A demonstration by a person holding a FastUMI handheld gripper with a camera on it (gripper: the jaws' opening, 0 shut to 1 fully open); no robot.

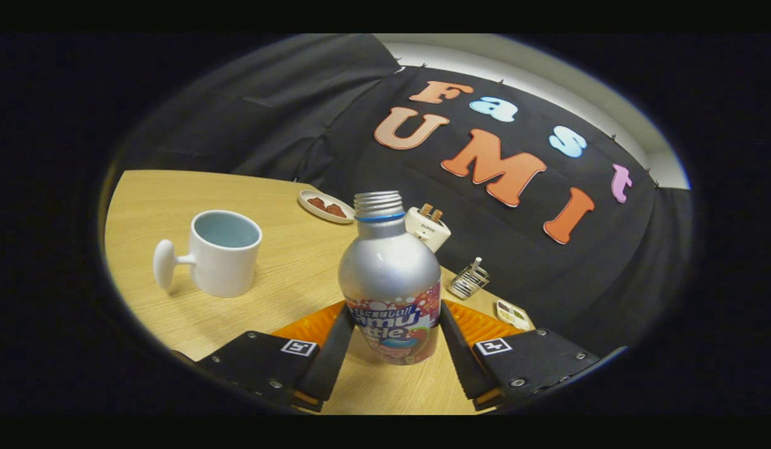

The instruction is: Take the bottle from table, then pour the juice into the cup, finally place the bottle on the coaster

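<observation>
Gripper view is showing the gripper (pixel 392 340) clamping the uncapped bottle (pixel 390 274) over the orange coaster (pixel 310 325); pouring seems pending, needing a carry toward the cup (pixel 220 252) on the table (pixel 173 206).

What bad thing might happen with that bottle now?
The bottle has no cap, and the gripper fingers hold it low down, so a quick tilt might spill juice on the table. The cup sits off to one side, with its knob handle facing away from the bottle; a sloppy swing could bump it or miss its mouth.
</observation>
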